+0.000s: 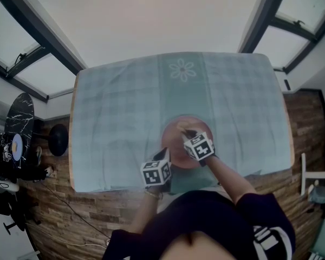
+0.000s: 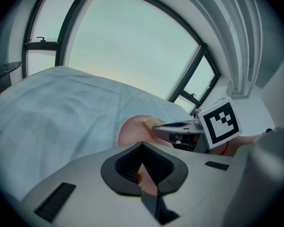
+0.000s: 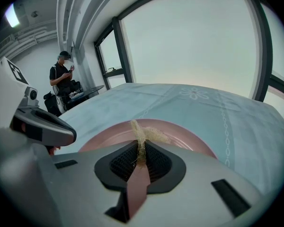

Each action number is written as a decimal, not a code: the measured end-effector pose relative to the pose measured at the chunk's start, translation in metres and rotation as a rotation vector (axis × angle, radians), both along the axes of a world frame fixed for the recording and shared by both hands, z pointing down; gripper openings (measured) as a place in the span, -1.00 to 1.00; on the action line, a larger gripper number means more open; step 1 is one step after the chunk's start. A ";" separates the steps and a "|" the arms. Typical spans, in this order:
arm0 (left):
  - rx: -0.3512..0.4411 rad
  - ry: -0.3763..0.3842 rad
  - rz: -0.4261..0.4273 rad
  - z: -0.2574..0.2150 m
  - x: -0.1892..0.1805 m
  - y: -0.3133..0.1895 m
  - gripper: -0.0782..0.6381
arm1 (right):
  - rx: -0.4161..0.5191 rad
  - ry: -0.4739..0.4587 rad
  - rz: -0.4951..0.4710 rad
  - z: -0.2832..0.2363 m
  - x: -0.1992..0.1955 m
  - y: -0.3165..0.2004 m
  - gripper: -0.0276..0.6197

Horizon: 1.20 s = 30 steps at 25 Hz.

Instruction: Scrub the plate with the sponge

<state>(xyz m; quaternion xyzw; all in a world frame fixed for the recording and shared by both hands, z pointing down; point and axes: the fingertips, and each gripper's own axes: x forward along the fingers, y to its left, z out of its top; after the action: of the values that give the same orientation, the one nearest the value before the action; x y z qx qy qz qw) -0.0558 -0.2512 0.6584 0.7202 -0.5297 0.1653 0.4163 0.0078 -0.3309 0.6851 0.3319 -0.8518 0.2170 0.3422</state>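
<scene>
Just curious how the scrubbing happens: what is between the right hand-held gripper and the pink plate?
The sponge: a pale, fibrous tuft pinched by the right hand-held gripper, sticking out over the plate. The right gripper view shows it best.

Round pink plate (image 1: 174, 141) on cloth-covered table (image 1: 114, 118), centre, by near edge. Pale fibrous sponge (image 3: 143, 135) on plate, clamped in right gripper (image 1: 187, 135). Left gripper (image 1: 166, 153) clamps plate's near-left rim. Round black stool (image 1: 58, 140) on floor, left of table.
</scene>
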 end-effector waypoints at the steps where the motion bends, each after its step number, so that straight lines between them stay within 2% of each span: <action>1: 0.000 -0.001 -0.001 0.000 0.000 0.001 -0.76 | -0.002 -0.001 -0.007 0.000 -0.002 0.002 -0.79; 16: 0.009 -0.007 -0.001 -0.003 -0.002 0.016 -0.76 | -0.029 0.000 -0.129 0.003 -0.027 0.045 -0.80; 30: 0.022 -0.008 0.011 -0.009 -0.003 0.035 -0.76 | -0.073 0.045 -0.226 0.008 -0.035 0.088 -0.80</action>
<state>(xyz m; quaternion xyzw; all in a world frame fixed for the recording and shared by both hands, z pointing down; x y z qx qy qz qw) -0.0591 -0.2161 0.6491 0.7270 -0.5294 0.1647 0.4052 -0.0268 -0.2429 0.6933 0.2261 -0.8673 0.2004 0.3955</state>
